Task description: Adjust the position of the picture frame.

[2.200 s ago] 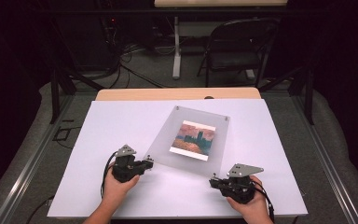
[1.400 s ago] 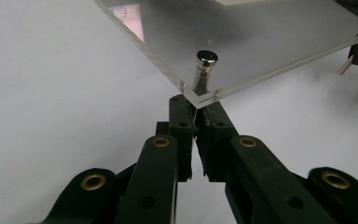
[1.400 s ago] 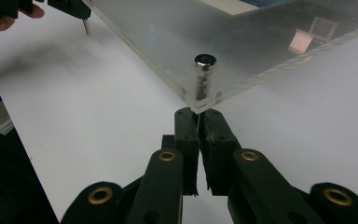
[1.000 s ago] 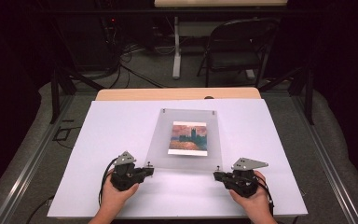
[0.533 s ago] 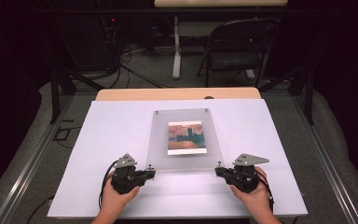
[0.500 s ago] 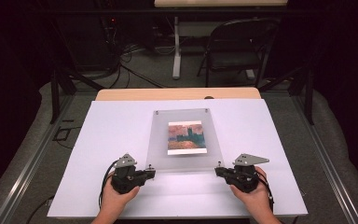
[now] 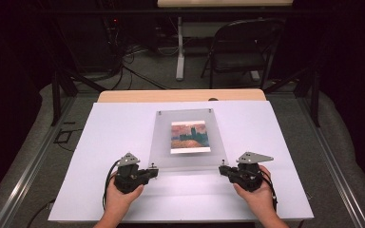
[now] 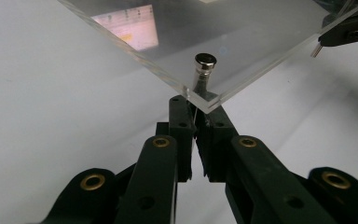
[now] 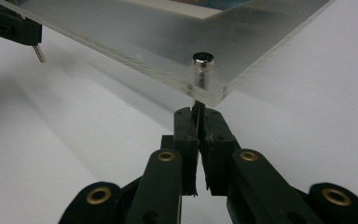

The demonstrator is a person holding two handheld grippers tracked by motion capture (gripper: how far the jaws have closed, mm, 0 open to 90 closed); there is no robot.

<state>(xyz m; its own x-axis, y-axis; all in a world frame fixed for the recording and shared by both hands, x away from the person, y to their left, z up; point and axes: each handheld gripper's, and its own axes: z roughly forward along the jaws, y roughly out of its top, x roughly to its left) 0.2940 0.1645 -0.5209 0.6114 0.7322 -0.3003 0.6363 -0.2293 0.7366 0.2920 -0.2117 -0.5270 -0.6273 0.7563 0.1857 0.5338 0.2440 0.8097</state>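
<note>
While we are pinching the two near-corner metal standoff pins of the clear rectangular acrylic picture frame between fully closed jaws, left gripper on one, right gripper on the other, we are holding its near edge raised over the white tabletop. It is sitting mid-table, long axis running away from us, the printed sunset picture facing up. Next, we judge, we are needing an even, matched move of both hands.
</note>
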